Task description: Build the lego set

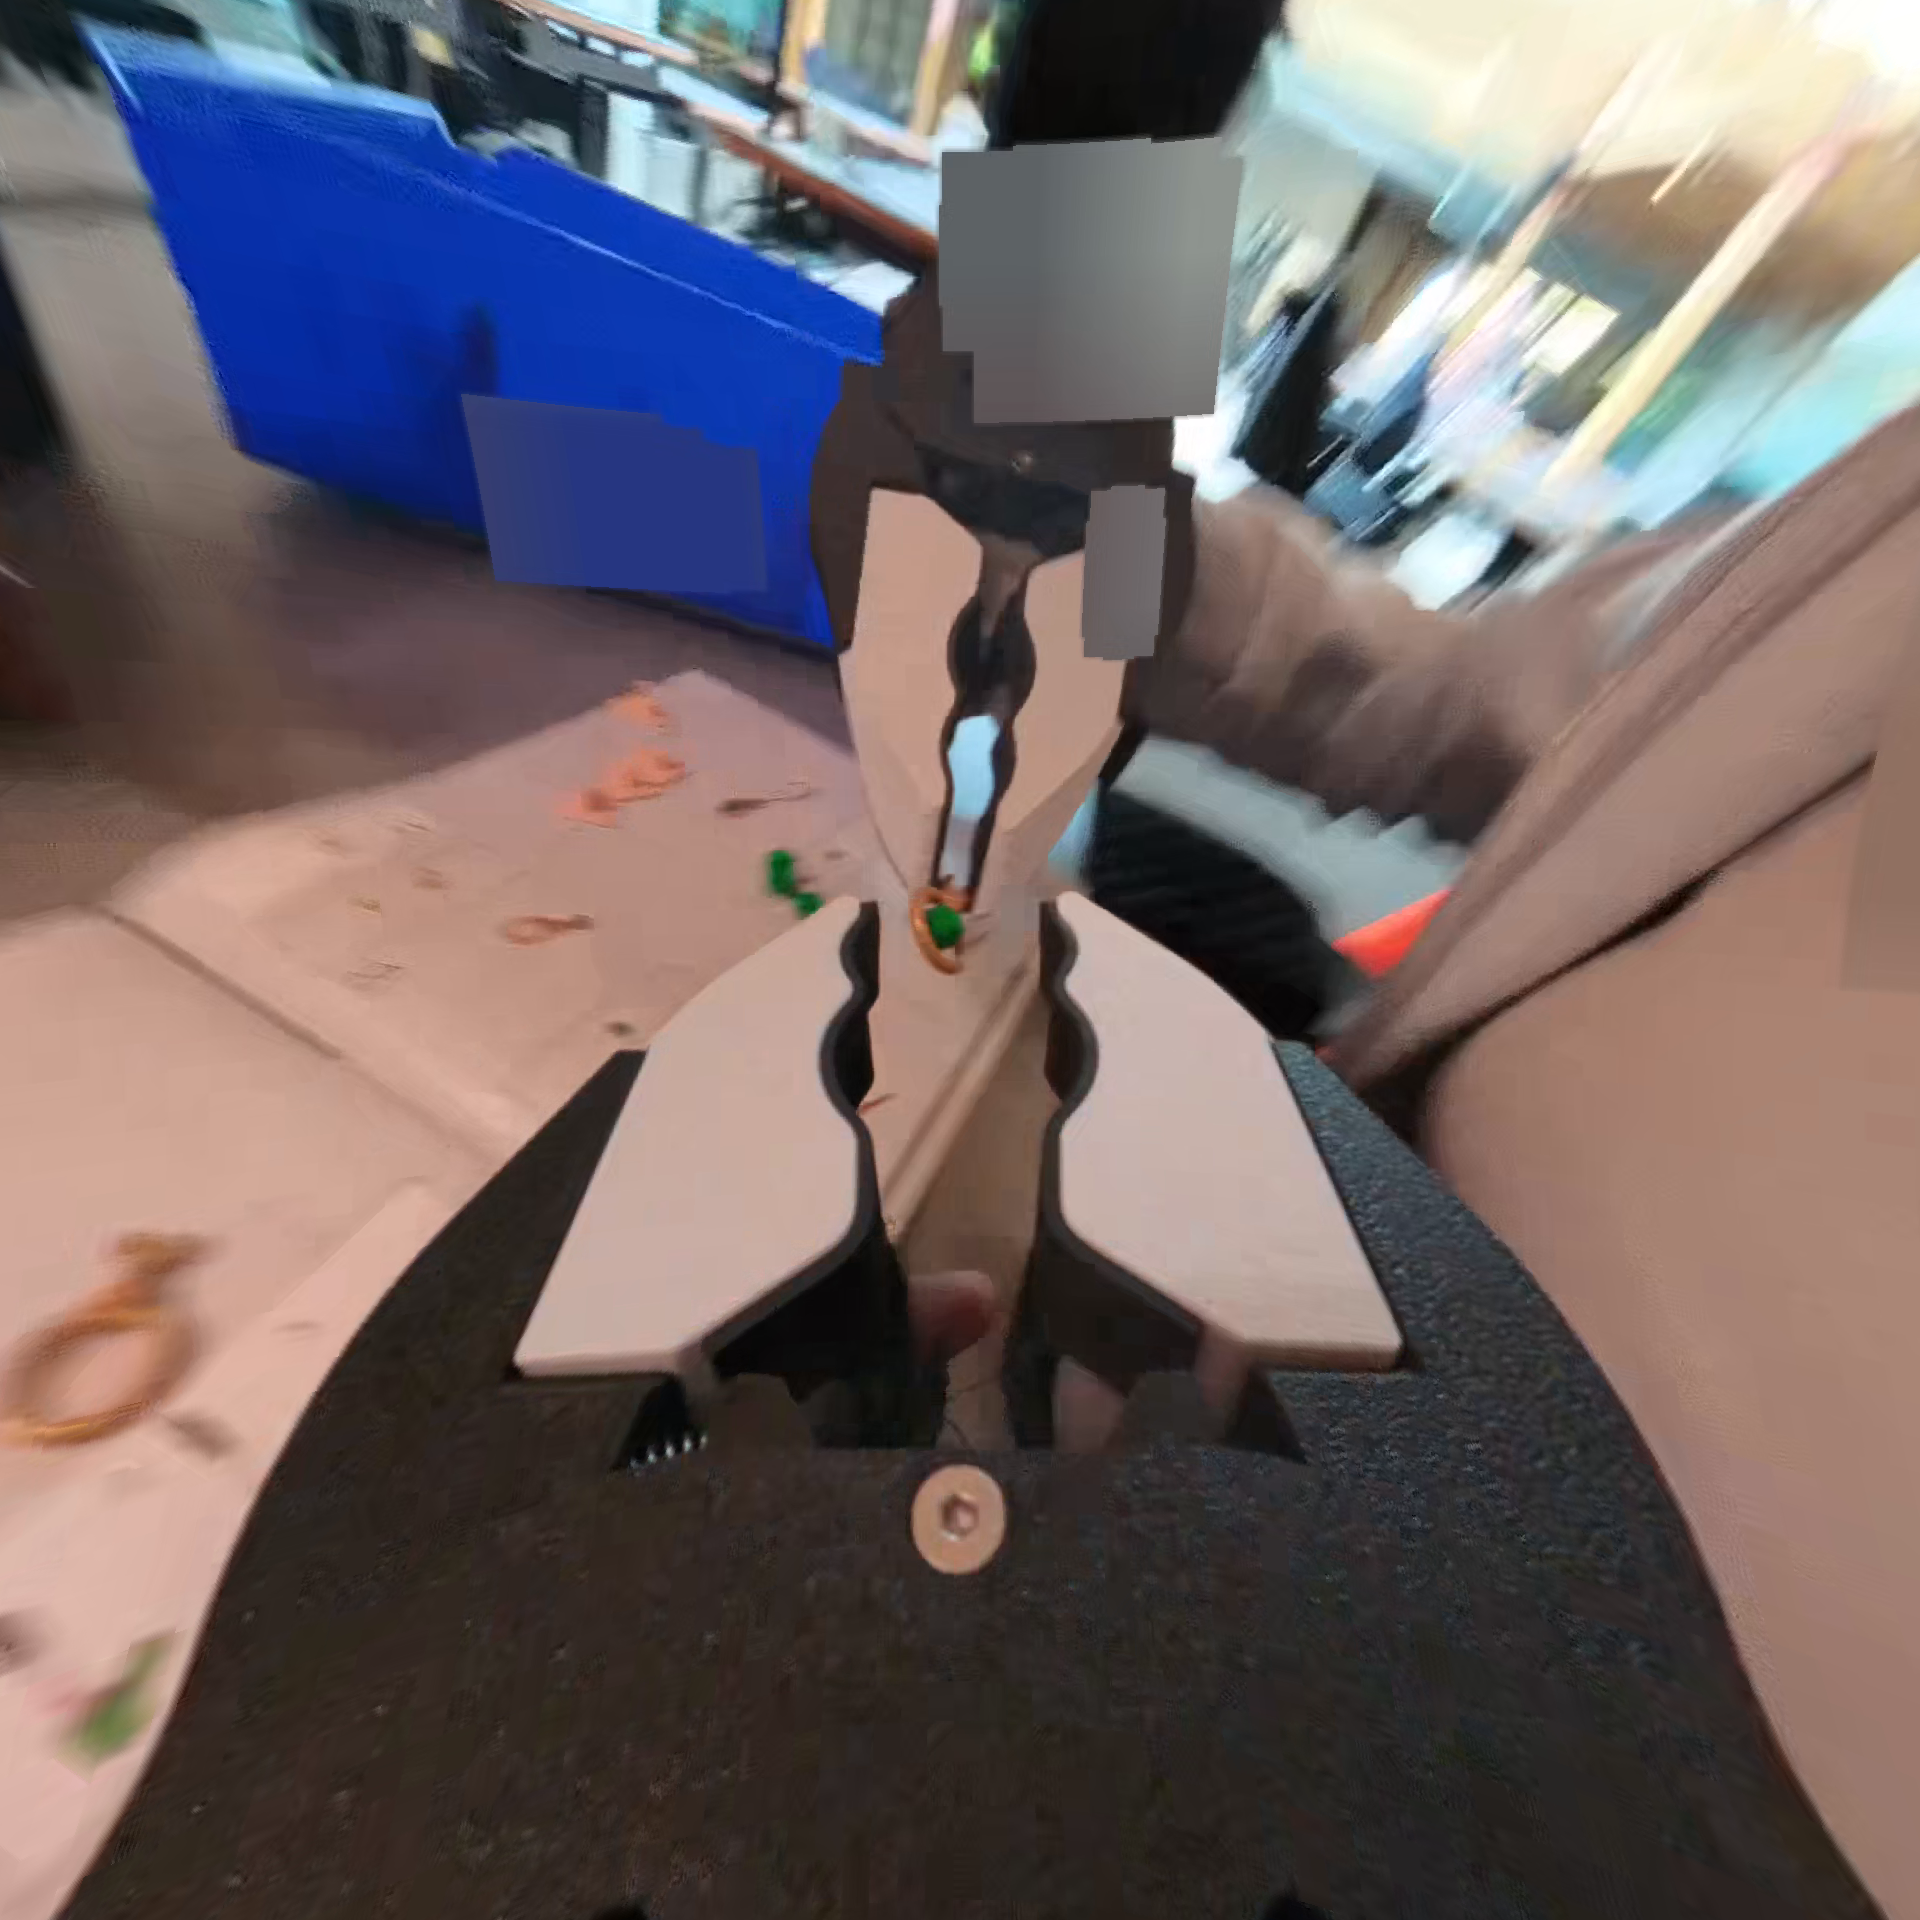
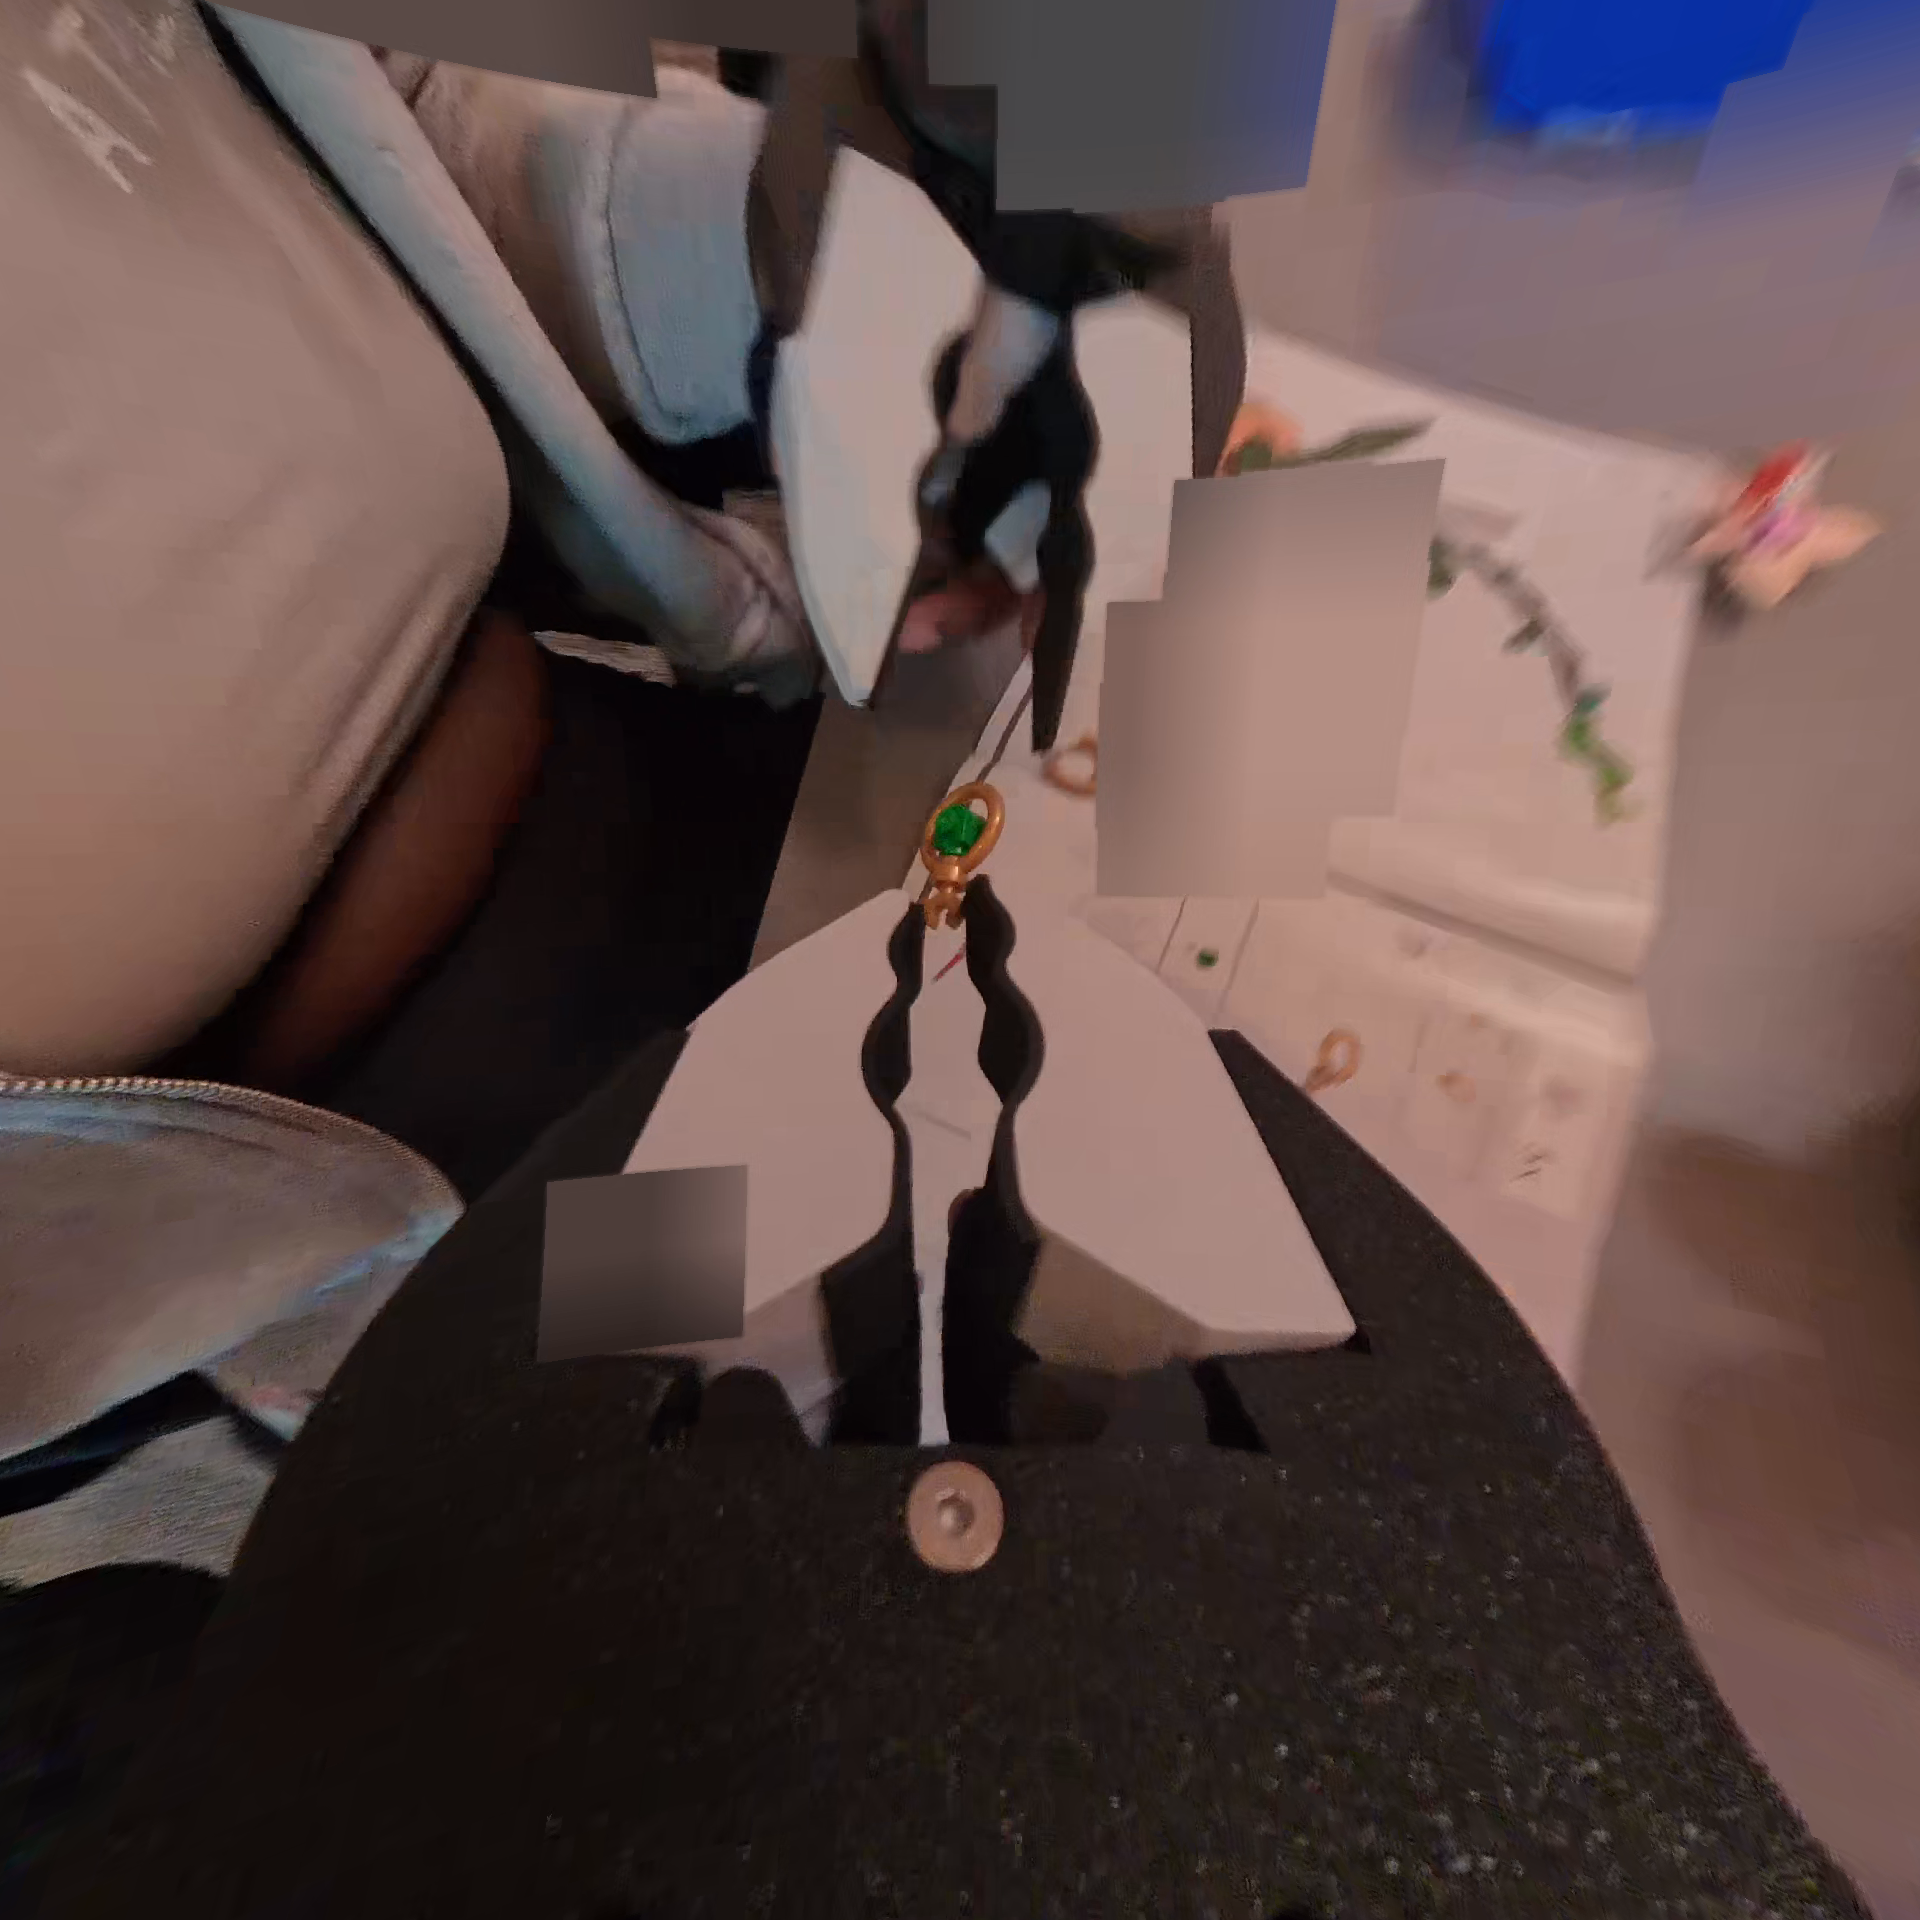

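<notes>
A small gold ring piece with a green gem point(image 2: 961, 831) is pinched by its clip end between the tips of my right gripper point(image 2: 948, 899), which is shut on it and holds it above the white table point(image 2: 1403, 1039). In the left wrist view the same ring point(image 1: 940, 930) hangs from the right gripper point(image 1: 951, 888), which points toward the camera. My left gripper point(image 1: 956, 914) is open, its tips on either side of the ring and just short of it, nothing between them. In the right wrist view the left gripper point(image 2: 951, 717) faces the ring from above.
A blue bin point(image 1: 468, 312) stands behind the table point(image 1: 260, 1039). Loose pieces lie on the table: a gold ring point(image 1: 94, 1351), green bits point(image 1: 784, 878), orange bits point(image 1: 629, 774), a green vine point(image 2: 1558, 644), another gold ring point(image 2: 1335, 1060). A person's sleeve point(image 1: 1351, 644) is at right.
</notes>
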### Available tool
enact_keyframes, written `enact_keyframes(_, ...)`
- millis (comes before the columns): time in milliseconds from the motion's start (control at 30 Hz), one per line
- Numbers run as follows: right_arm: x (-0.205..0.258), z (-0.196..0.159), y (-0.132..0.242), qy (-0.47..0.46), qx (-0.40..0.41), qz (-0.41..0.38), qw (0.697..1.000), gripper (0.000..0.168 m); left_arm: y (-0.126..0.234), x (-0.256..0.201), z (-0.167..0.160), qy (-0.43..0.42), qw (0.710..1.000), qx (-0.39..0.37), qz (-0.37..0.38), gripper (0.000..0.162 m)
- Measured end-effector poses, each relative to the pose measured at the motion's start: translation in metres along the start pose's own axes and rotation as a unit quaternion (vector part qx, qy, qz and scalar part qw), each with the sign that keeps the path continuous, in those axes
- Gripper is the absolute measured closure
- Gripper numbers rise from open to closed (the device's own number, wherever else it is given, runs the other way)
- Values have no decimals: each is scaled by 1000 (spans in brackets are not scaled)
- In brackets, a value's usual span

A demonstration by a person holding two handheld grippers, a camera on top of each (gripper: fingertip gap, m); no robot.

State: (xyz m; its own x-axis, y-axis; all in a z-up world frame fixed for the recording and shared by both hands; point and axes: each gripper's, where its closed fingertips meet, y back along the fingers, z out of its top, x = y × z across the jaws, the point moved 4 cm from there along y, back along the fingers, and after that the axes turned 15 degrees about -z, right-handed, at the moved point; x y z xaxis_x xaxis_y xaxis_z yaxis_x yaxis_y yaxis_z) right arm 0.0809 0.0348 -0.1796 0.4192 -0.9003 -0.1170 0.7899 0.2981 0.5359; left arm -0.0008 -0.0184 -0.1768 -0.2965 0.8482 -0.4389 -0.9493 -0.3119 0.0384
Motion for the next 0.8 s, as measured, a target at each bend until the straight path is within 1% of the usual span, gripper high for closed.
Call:
enact_keyframes(33, 1, 8, 3, 28, -10, -18, 999, 160, 1, 0, 3, 41, 998, -29, -29, 134)
enact_keyframes(67, 1, 14, 5, 51, -14, -33, 998, 160, 1, 0, 5, 60, 996, -47, -41, 137)
enact_keyframes(100, 1, 19, 6, 67, -13, -48, 996, 160, 0, -1, 5, 59, 996, -51, -44, 137)
enact_keyframes(167, 4, 25, 7, 90, -1, -59, 994, 160, -3, -4, 6, 31, 998, -45, -33, 140)
enact_keyframes(267, 9, 31, 6, 112, 3, -69, 991, 160, -5, -7, 8, -14, 999, -39, -10, 154)
enact_keyframes(433, 15, 39, 8, 141, -1, -83, 987, 160, -2, -20, 5, -34, 999, -33, -7, 154)
enact_keyframes(467, 15, 42, 9, 147, -6, -93, 985, 161, -2, -21, 4, -33, 999, -32, -11, 152)
enact_keyframes(533, 19, 46, 9, 164, -8, -90, 982, 161, -3, -24, 4, -28, 999, -35, -21, 137)
enact_keyframes(600, 19, 48, 8, 170, -4, -92, 981, 161, -2, -26, 7, -33, 998, -48, -29, 150)
enact_keyframes(633, 19, 49, 8, 172, -6, -93, 981, 161, -1, -26, 7, -36, 998, -50, -27, 154)
enact_keyframes(733, 21, 51, 8, 172, -11, -90, 981, 161, -1, -28, 7, -42, 998, -49, -27, 154)
enact_keyframes(800, 20, 54, 7, 156, -20, -100, 982, 160, 2, -30, 9, -54, 996, -60, -27, 155)
